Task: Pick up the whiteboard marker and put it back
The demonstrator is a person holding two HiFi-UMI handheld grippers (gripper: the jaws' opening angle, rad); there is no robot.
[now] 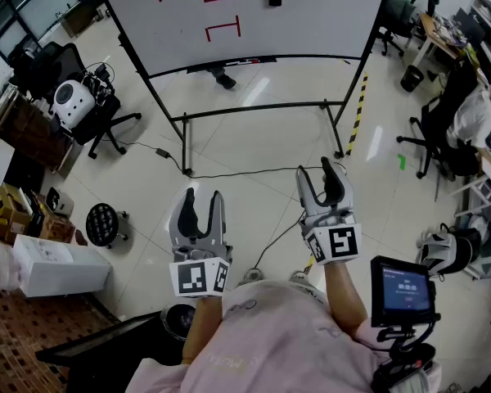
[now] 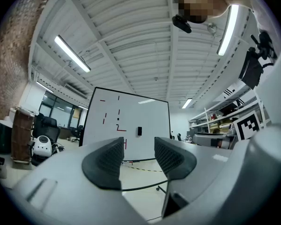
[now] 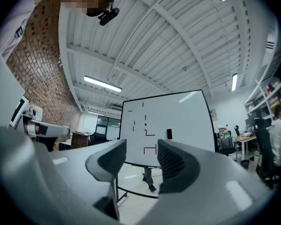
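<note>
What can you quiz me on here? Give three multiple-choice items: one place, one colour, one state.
1. The whiteboard stands: A) ahead of the person B) behind them C) flat on the floor
2. Its marks are: A) blue B) red C) green
3. The left gripper has its jaws: A) shut on a marker B) apart, empty C) pressed together
Answers: 1 A, both gripper views face it; 2 B, red lines show; 3 B, a bare gap shows between them.
</note>
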